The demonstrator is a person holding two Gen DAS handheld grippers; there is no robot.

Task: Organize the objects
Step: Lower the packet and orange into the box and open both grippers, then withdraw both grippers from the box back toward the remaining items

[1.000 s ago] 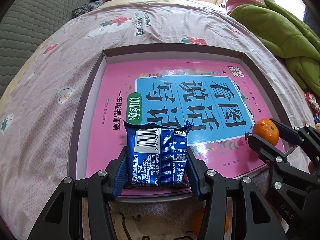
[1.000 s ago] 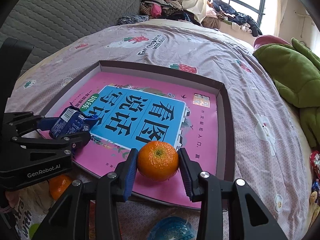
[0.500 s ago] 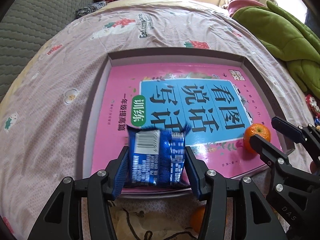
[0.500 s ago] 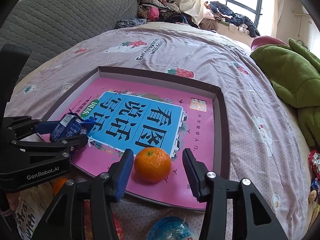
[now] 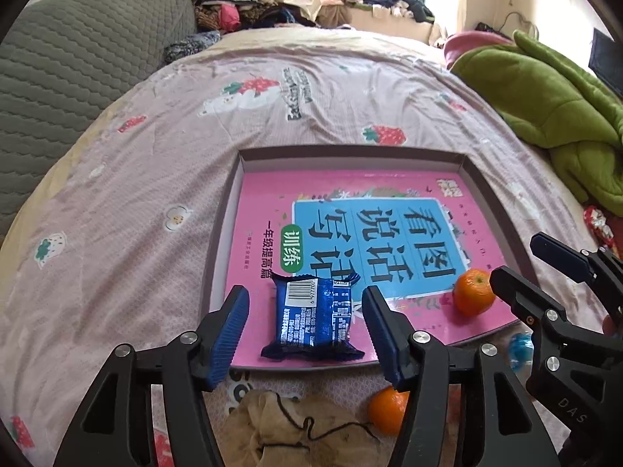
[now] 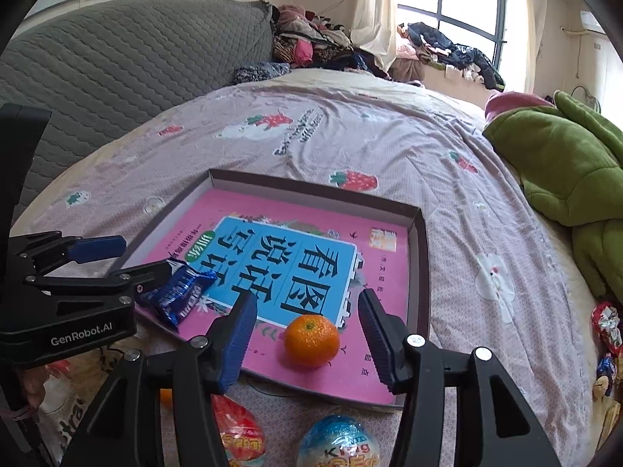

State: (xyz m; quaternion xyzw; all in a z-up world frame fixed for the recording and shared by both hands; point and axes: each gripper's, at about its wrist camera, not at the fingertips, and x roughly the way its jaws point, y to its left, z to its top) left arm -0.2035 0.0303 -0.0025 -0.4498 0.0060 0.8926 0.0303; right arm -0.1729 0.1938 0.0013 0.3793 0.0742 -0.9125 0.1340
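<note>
The left hand-held gripper (image 5: 305,330) stands wide around the blue snack packet (image 5: 313,317) lying in the tray (image 5: 222,229) (on its pink book), while the right hand-held gripper (image 6: 307,336), equally wide, flanks the orange (image 6: 311,339) there.

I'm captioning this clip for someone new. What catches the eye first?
The bright pink book filling the shallow box on the bed. On its near edge lie a blue snack packet between the open left gripper fingers, and an orange before the open right gripper.
</note>
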